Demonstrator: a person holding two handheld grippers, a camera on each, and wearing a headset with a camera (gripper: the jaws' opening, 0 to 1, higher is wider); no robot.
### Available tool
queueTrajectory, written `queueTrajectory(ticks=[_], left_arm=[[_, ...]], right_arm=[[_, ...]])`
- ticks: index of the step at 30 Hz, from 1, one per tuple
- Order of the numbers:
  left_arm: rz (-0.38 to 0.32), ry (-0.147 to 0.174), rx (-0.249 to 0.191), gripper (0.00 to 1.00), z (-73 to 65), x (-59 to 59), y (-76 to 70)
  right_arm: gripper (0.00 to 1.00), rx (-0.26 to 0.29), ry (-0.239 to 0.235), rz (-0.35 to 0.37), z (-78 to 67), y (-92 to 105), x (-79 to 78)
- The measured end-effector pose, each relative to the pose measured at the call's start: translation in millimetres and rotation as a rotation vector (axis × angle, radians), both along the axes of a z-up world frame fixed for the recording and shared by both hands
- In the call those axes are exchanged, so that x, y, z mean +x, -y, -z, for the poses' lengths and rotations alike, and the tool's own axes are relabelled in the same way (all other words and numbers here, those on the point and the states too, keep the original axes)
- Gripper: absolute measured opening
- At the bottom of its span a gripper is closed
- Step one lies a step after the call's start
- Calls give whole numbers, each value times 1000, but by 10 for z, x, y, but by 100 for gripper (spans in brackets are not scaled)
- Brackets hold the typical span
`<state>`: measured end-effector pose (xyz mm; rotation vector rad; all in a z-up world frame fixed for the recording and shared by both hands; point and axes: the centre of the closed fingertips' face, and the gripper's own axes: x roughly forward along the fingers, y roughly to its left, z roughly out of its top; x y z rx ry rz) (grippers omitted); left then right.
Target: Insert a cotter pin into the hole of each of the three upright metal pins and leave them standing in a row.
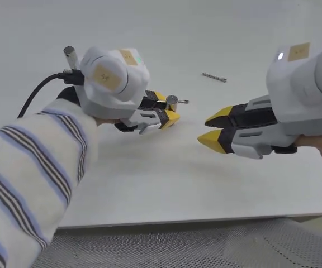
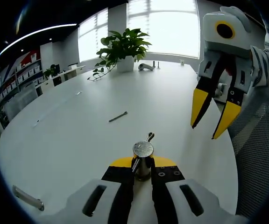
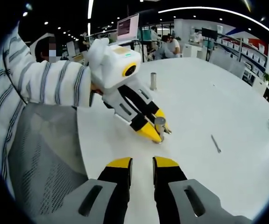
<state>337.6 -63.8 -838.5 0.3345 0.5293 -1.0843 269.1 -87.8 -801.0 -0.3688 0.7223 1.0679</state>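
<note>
Lower body of the short silver cylindrical metal pin (image 2: 143, 156) is hidden between the yellow-tipped fingers (image 2: 165, 162) of the left gripper (image 1: 165, 109), which are clamped on it. Only the flat, round, shiny cap and the upper shaft show. A thin wire cotter pin (image 1: 183, 101) juts sideways near the cap; the hole itself is too small to make out. The pin is upright, low over the smooth matte white worktop (image 1: 166, 178); contact with the surface not discernible.

Right gripper (image 1: 203, 129) hovers just beside it, fingers parted by a narrow gap, holding nothing.

Second plain steel cylinder pin (image 1: 70, 56) stands upright behind the left gripper, its base hidden by the white housing. Loose straight cotter pin (image 1: 214, 77) lies flat farther back.

Slim rod-like object (image 2: 27, 198) at the edge of the left gripper view is distorted and unidentifiable. Striped knit sleeve (image 1: 32, 173) is cut off by the frame.
</note>
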Motion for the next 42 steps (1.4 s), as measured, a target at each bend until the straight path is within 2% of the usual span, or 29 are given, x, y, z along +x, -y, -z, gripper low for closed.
queueTrajectory(ticks=[6, 13, 22, 27, 29, 37, 42], left_arm=[[3, 5, -9, 11, -7, 1, 40], [-4, -5, -24, 11, -2, 5, 58], [29, 24, -12, 12, -18, 3, 67], [25, 26, -27, 12, -60, 4, 71], [22, 24, -51, 13, -111, 12, 86], [34, 32, -48, 22, -169, 15, 48], [54, 60, -52, 31, -277, -11, 8]], right_arm=[[19, -2, -2, 1, 10, 16, 8], [19, -2, -8, 6, 23, 30, 12], [20, -2, -6, 4, 18, 22, 9], [21, -7, -1, -1, 22, 17, 8], [21, -5, -1, -2, 17, 6, 4], [22, -7, 9, -6, -10, -19, 15], [22, -13, 14, -5, -10, -14, 46]])
